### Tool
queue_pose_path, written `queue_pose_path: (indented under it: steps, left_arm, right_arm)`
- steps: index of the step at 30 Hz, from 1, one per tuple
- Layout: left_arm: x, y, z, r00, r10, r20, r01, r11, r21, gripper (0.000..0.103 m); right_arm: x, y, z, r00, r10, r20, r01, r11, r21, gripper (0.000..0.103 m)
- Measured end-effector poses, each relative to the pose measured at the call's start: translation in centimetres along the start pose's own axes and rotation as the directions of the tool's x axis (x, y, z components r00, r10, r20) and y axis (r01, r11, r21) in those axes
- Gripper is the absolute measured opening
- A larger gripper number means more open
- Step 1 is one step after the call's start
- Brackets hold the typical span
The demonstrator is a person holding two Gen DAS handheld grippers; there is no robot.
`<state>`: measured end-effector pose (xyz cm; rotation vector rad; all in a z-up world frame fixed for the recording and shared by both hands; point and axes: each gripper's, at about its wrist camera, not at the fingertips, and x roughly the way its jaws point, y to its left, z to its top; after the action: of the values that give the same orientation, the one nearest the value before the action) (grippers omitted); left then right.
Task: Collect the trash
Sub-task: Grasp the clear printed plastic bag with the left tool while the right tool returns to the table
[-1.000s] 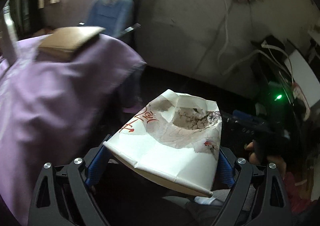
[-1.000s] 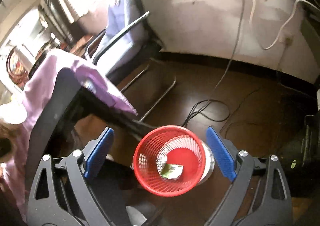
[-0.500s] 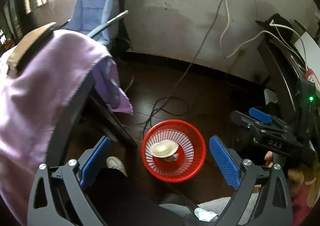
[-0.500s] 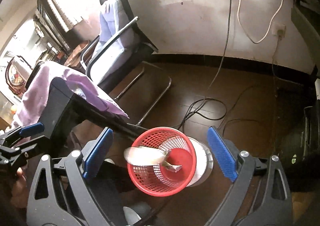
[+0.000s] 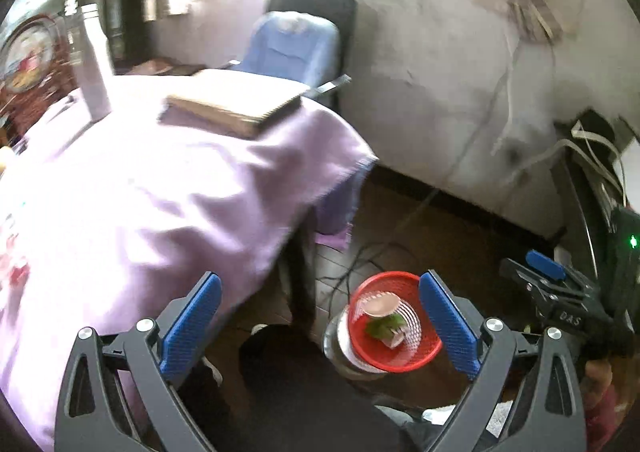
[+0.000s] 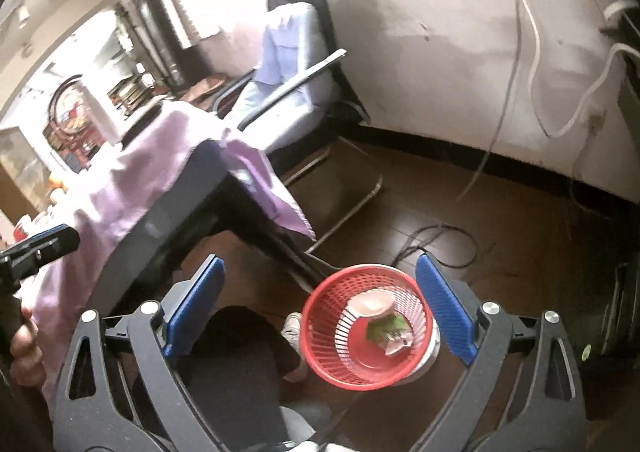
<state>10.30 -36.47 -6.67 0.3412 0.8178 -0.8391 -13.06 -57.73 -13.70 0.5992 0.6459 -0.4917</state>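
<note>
A red mesh waste basket point(image 5: 416, 357) stands on the dark floor; it also shows in the right wrist view point(image 6: 320, 348). A crushed paper cup point(image 5: 378, 303) point(image 6: 370, 303) and a green wrapper point(image 5: 382, 326) point(image 6: 386, 327) lie inside it. My left gripper point(image 5: 320, 328) is open and empty, high above the table corner and the basket. My right gripper point(image 6: 320, 310) is open and empty above the basket. The right gripper shows in the left wrist view point(image 5: 556, 292); the left gripper shows at the left edge of the right wrist view point(image 6: 36, 248).
A table with a purple cloth point(image 5: 132, 196) point(image 6: 132, 180) carries a brown notebook point(image 5: 236, 108) and a white bottle point(image 5: 94, 72). A blue-covered chair point(image 5: 296, 48) point(image 6: 288, 80) stands by the wall. Cables point(image 6: 436, 240) lie on the floor. Dark equipment point(image 5: 600, 212) stands right.
My left gripper let go of the paper cup, which fell into the red basket. The left gripper then swung left and up, back over the table. The right gripper barely moved.
</note>
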Motion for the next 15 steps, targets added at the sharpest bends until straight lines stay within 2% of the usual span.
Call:
queue_pose_path:
  steps: [5, 9, 12, 15]
  left_arm:
    - [-4.3, 4.1, -1.2, 0.997, 0.052, 0.062, -0.047, 0.995, -0.085, 0.097]
    - [-7.8, 7.9, -2.8, 0.986, 0.125, 0.107, -0.108, 0.982, -0.157, 0.097]
    - [-10.2, 11.3, -4.5, 0.973, 0.197, 0.116, -0.167, 0.958, -0.231, 0.097]
    - [-12.8, 15.8, -6.7, 0.953, 0.28, 0.111, -0.234, 0.92, -0.314, 0.097]
  right_arm:
    - [-1.9, 4.0, 0.1, 0.999, 0.026, 0.03, -0.024, 0.996, -0.084, 0.094]
    - [-3.1, 6.9, 0.1, 0.997, 0.055, 0.045, -0.049, 0.989, -0.137, 0.095]
    - [-3.9, 9.1, -0.2, 0.996, 0.069, 0.051, -0.058, 0.981, -0.184, 0.096]
    - [-4.2, 11.1, -0.6, 0.996, 0.072, 0.048, -0.058, 0.969, -0.238, 0.096]
